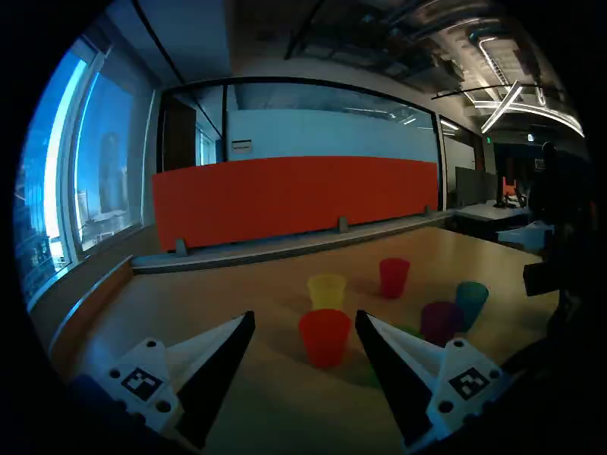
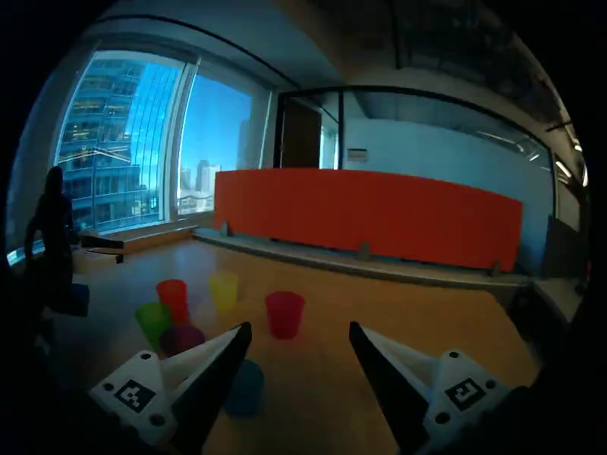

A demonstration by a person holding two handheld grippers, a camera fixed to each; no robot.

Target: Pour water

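Nearest the camera in the left gripper view, the left gripper (image 1: 303,315) is released, its two fingers spread wide above the wooden worktop (image 1: 228,296) and pressing on nothing. Just ahead of the tips, framed between them, an orange cup (image 1: 325,337) stands upright. A green cup (image 1: 410,331) peeks out from behind one finger, mostly hidden. Beyond these are a purple cup (image 1: 441,322) with a blue-green cup (image 1: 471,302) just beside it, then a yellow cup (image 1: 327,290) and, farthest, a red cup (image 1: 394,276), all upright and apart from the gripper. Whether any cup holds water cannot be told. In the right gripper view the right gripper (image 2: 298,326) is likewise released and empty, with the blue-green cup partly behind one finger and the red cup ahead between the tips. Along the worktop's far edge runs an orange partition (image 1: 296,197), with a glass wall (image 1: 326,121) above it and tall windows (image 1: 91,182) to the side.
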